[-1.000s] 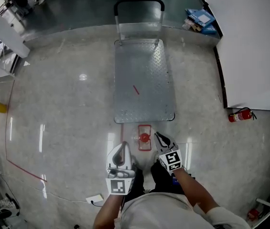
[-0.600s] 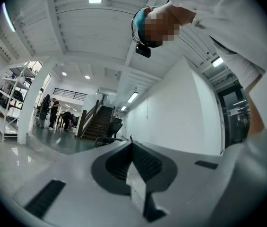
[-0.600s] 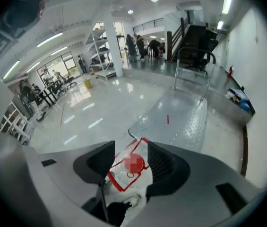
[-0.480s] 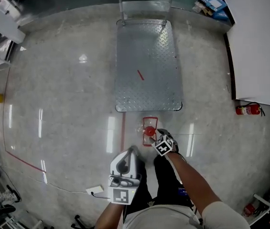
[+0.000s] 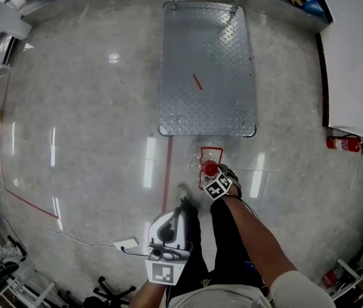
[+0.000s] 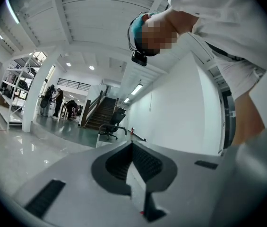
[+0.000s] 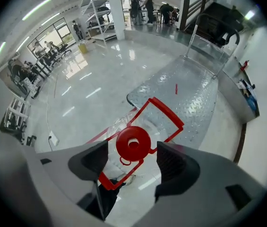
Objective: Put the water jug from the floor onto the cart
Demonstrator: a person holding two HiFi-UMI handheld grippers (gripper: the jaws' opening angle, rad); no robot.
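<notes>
We hold the right gripper (image 7: pixel 132 159) pointing steeply down over the water jug (image 5: pixel 211 167), which stands on the floor just short of the near edge of the cart (image 5: pixel 226 88). The jaws have just been opening and now stand wide apart. The jug's red cap (image 7: pixel 133 143) sits between them, and the pads are not on it. The left gripper (image 6: pixel 134 161) hangs to the left, nearer us, jaws together with nothing in them.

The jug's red handle frame (image 7: pixel 164 115) boxes in the cap. A red floor line (image 5: pixel 166 172) runs just beside the jug, and our legs (image 5: pixel 229 236) stand close behind it. The cart's deck shows only a small red mark (image 5: pixel 196 81), and its push handle (image 7: pixel 212 32) rises at the far end. On the right, a white wall (image 5: pixel 361 56) and a fire extinguisher (image 5: pixel 344 144) hem the floor. On the left, the polished floor lies open, with a small white box (image 5: pixel 127 244) on a cable near us.
</notes>
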